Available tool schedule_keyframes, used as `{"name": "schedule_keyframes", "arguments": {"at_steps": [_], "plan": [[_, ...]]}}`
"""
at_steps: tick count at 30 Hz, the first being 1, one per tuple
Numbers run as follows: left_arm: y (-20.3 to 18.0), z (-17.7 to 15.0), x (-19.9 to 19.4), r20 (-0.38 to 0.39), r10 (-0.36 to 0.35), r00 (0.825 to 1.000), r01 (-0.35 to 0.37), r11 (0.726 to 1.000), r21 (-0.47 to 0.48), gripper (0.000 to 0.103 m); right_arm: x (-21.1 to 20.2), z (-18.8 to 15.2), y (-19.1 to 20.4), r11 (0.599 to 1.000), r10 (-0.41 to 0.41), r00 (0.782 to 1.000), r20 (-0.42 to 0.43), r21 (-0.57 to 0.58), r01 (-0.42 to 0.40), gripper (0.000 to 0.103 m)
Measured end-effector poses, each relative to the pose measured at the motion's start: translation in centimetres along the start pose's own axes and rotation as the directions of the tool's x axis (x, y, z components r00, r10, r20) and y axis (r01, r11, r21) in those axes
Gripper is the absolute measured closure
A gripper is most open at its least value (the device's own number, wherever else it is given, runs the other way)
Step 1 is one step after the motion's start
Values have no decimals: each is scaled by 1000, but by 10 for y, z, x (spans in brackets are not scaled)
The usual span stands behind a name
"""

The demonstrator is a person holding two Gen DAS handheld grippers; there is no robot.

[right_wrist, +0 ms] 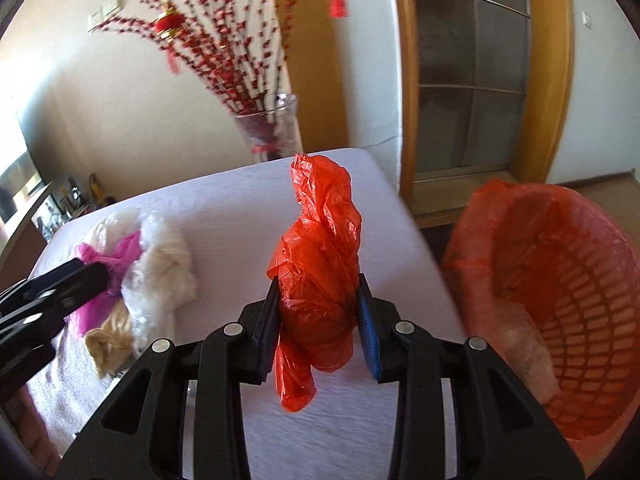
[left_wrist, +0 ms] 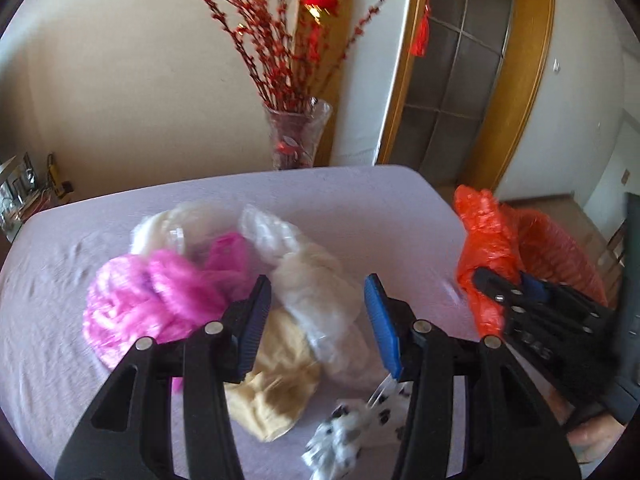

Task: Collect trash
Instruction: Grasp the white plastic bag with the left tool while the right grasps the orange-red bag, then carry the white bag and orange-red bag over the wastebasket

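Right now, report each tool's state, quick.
Left tool: open, holding nothing, above the bag pile.
Right tool: closed on the red plastic bag, beside the red basket.

A crumpled red plastic bag stands upright, pinched at its middle, its tail hanging below. At three o'clock from it sits a red slatted basket, tilted, mouth open. At nine o'clock, on the table, lie bunched pink, white and tan bags, touching.
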State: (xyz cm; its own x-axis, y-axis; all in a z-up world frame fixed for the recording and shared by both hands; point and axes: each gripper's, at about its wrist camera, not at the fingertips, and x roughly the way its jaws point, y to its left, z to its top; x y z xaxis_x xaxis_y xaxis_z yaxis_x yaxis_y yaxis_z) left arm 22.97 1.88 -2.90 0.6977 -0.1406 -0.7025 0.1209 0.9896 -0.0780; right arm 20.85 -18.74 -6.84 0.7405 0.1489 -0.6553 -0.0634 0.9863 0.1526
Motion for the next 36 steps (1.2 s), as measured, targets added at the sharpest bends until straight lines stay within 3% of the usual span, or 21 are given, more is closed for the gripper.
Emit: {"name": "schedule_keyframes", "arguments": {"at_steps": [8,17,27,36], "plan": [[-10,8,50,-142,49,989,-47,999,12,55,-6,-3,-23,999,-12,1000,2,36,12,68],[-18,10,69,-153,35,988,-27,998,55,94,-10,-5,-31,999,-8,1000,1,51,8,68],[-15,21,33,-19,-51,999,51,998,29,99,-35,-1,-43,998,-21,999,43,68,18,68],[-28,36,-9,94,-99,991,96,995,35,99,-65,-1,-57,995,-38,994,100,94,28,68]]}}
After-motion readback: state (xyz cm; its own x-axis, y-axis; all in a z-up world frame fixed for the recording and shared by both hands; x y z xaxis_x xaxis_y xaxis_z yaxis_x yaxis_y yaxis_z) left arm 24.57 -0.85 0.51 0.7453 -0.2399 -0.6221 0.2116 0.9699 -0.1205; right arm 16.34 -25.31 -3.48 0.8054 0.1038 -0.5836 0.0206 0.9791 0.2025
